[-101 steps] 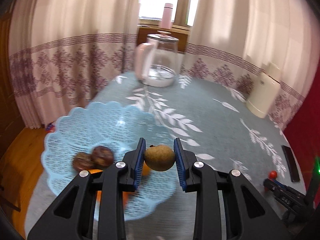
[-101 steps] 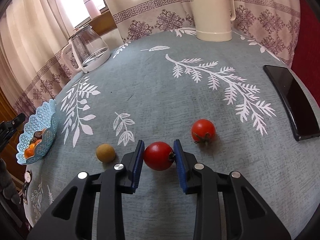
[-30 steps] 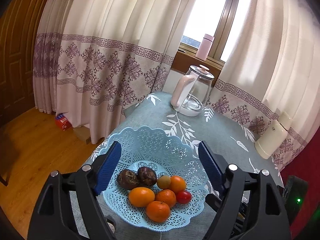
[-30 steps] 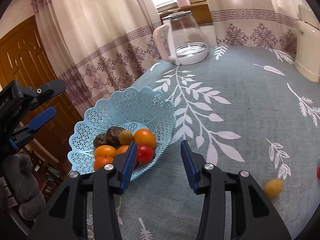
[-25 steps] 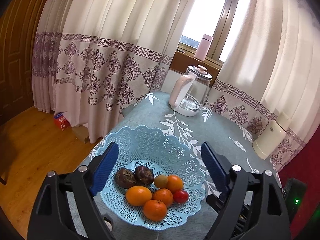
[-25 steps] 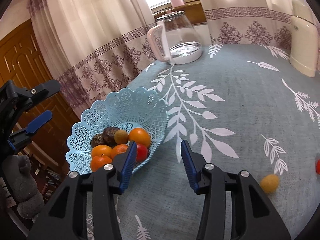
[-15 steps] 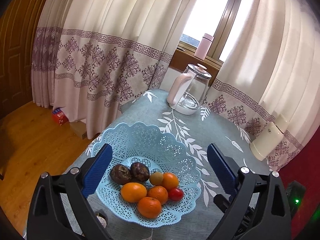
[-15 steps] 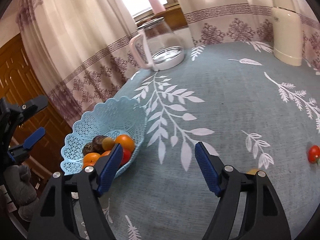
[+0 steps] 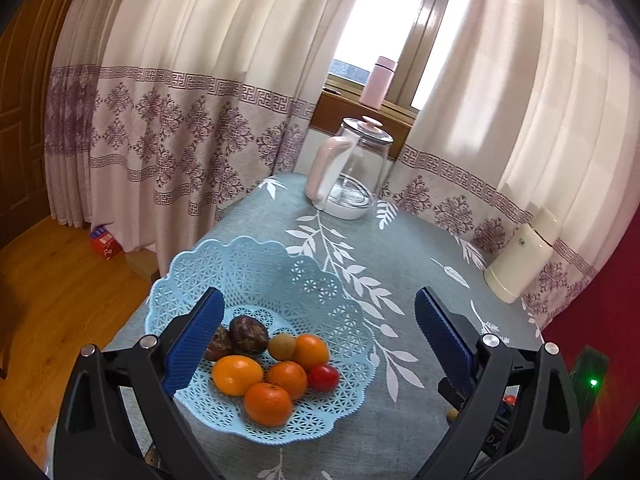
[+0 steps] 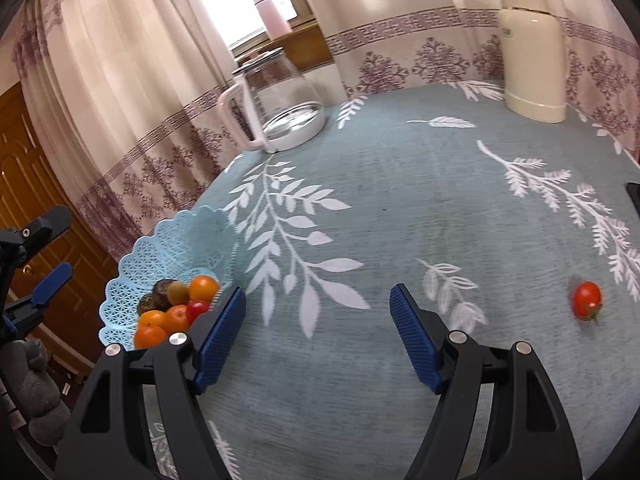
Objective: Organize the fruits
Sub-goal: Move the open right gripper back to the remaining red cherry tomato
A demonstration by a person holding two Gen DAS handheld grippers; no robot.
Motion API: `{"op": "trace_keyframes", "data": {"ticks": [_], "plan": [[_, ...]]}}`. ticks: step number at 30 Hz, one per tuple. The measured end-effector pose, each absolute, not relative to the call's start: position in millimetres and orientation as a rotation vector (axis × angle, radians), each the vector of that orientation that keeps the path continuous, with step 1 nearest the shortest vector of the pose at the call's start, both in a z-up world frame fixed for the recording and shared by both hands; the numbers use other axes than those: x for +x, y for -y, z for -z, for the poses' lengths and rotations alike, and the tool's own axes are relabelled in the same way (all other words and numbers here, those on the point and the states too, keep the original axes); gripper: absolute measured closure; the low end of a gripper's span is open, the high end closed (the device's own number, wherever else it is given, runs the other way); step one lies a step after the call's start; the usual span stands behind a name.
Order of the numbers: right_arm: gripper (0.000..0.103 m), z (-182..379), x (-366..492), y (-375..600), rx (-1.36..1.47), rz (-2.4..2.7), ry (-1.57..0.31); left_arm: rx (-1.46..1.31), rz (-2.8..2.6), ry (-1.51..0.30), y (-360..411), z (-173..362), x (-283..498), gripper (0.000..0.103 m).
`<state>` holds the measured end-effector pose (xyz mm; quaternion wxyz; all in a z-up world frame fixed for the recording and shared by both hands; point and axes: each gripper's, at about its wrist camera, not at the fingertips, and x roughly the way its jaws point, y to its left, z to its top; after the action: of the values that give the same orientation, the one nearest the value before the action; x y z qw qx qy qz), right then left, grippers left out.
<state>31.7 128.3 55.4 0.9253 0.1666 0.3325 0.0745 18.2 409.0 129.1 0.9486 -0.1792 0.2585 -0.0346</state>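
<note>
A light blue lattice basket (image 9: 264, 264) (image 10: 188, 240) stands near the table's left edge. It holds several oranges (image 9: 237, 374), two dark brown fruits (image 9: 248, 334), a small tan fruit (image 9: 282, 346) and a red tomato (image 9: 323, 377) (image 10: 196, 307). My left gripper (image 9: 316, 332) hangs wide open above the basket, holding nothing. My right gripper (image 10: 316, 336) is wide open over bare tablecloth, right of the basket. One red tomato (image 10: 587, 299) lies on the cloth at the right, well clear of the right gripper.
A glass kettle with a pink handle (image 9: 348, 172) (image 10: 276, 104) stands at the back of the table. A cream thermos (image 9: 524, 260) (image 10: 534, 48) is at the back right. A dark phone edge (image 10: 634, 196) shows at far right. The teal leaf-patterned tablecloth (image 10: 400, 200) ends before curtains and a wood floor (image 9: 48, 280).
Both grippers have let go of their fruit, which now lies in the basket, and opened wider. The right gripper has swung rightward away from the basket; the left has drawn back and up.
</note>
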Motion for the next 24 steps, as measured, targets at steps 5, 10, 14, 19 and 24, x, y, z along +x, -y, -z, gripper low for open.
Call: {"op": "trace_keyframes", "data": {"ticks": [5, 10, 14, 19, 24], "plan": [[0.029, -51, 24, -100, 0.346, -0.080, -0.684, -0.354, 0.085, -0.527, -403, -130, 17, 0.006], [0.029, -46, 18, -65, 0.365, 0.011, -0.684, -0.344, 0.096, -0.529, -397, -129, 16, 0.006], [0.029, -43, 13, -37, 0.372, 0.088, -0.685, -0.333, 0.105, -0.531, -392, -129, 16, 0.006], [0.029, -36, 6, -6, 0.389, 0.166, -0.693, -0.319, 0.117, -0.535, -386, -129, 16, 0.006], [0.029, -30, 2, 15, 0.396, 0.216, -0.699, -0.307, 0.127, -0.543, -380, -127, 17, 0.006]]}}
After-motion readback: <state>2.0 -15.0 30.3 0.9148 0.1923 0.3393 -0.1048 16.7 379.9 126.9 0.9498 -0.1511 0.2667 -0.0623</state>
